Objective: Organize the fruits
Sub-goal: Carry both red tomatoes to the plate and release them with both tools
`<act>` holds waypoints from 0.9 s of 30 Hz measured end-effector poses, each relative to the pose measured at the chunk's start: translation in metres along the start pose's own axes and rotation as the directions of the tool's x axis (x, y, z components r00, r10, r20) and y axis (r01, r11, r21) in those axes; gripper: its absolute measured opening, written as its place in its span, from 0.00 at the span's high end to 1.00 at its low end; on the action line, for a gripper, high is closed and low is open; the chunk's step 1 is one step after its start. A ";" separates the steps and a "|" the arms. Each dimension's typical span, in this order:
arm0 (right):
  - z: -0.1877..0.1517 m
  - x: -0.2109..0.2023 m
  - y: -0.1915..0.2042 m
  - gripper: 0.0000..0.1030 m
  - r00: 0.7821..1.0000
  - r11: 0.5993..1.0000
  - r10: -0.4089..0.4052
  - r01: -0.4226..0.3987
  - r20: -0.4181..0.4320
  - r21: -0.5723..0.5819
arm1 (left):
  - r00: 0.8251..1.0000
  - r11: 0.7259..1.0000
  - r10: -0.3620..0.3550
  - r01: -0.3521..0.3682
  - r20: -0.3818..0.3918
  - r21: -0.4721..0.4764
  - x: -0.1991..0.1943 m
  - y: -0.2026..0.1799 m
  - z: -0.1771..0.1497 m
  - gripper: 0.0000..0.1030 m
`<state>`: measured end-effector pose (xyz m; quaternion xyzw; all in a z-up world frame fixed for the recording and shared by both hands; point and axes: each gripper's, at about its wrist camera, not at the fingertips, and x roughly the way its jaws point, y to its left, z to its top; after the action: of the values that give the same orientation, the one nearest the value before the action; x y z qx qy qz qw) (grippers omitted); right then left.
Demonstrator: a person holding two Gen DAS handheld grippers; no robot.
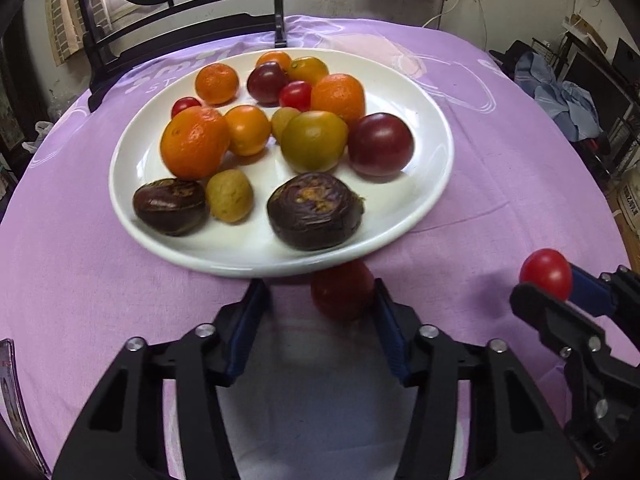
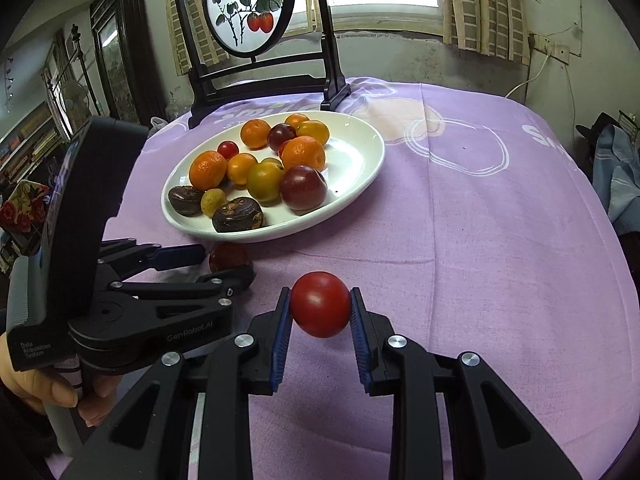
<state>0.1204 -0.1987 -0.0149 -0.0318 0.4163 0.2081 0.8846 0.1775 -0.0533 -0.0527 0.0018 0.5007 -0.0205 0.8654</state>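
A white plate (image 1: 420,208) (image 2: 360,152) on the purple cloth holds several oranges, plums, small tomatoes and dark passion fruits. My left gripper (image 1: 320,300) (image 2: 218,264) is open, its jaws around a dark red fruit (image 1: 342,294) (image 2: 228,257) that lies on the cloth just in front of the plate, near the right finger. My right gripper (image 2: 320,312) (image 1: 548,280) is shut on a red tomato (image 2: 320,304) (image 1: 546,274) and holds it above the cloth, right of the left gripper.
A black wooden stand with a round painted screen (image 2: 248,4) stands behind the plate. The purple cloth (image 2: 480,240) stretches to the right. Clothes and furniture (image 1: 560,96) lie beyond the table's right edge.
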 end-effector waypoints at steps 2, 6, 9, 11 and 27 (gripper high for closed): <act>0.000 0.001 0.000 0.72 1.000 1.000 0.003 -0.003 -0.002 0.002 | 0.999 0.999 -0.032 0.033 -0.003 0.026 -0.004 -0.003 -0.003 0.73; -0.001 0.000 0.005 0.72 1.000 1.000 0.007 -0.007 -0.002 -0.004 | 0.997 0.997 -0.080 0.081 -0.010 0.019 -0.017 -0.001 -0.011 0.73; 0.001 -0.002 0.010 0.72 1.000 1.000 0.007 -0.007 0.005 -0.014 | 0.993 0.993 -0.116 0.116 0.012 0.034 -0.038 0.003 -0.017 0.73; 0.005 -0.008 0.014 0.72 1.000 1.000 0.014 -0.013 0.020 -0.019 | 0.991 0.991 -0.128 0.126 0.042 0.047 -0.053 0.007 -0.017 0.73; 0.087 0.000 0.050 0.72 0.991 0.996 0.064 -0.057 0.120 -0.064 | 0.984 0.999 -0.022 0.028 0.179 -0.029 -0.069 0.062 0.058 0.73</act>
<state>0.1637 -0.1335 0.0482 -0.0333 0.3559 0.2489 0.9002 0.1958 0.0091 0.0351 -0.0200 0.4213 -0.0236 0.9064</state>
